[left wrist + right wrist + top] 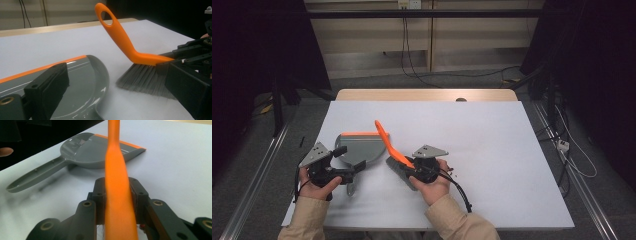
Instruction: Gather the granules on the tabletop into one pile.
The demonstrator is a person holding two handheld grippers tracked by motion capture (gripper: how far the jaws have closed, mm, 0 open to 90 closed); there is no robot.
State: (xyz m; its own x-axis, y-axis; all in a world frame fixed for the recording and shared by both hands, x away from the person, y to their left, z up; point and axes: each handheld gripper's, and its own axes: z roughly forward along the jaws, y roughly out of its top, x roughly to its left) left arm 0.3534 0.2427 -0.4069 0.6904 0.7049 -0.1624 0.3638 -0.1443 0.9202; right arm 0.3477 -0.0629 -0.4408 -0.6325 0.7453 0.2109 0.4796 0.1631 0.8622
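Note:
A grey dustpan [362,147] with an orange lip lies on the white table top, its handle pointing toward the near edge. My left gripper [350,158] is open, its jaws standing wide on either side of the pan's rear part [82,82] without pressing on it. A brush with an orange looped handle [384,137] and grey bristles [142,80] rests bristles-down just right of the pan. My right gripper [409,167] is shut on the low end of that handle [116,170], the pads tight against both its sides, with the dustpan [87,150] beyond it.
The white sheet [492,150] covers a wooden table whose far edge [427,94] shows. Cables trail over the floor behind and to the right. Metal rails run along the floor on both sides.

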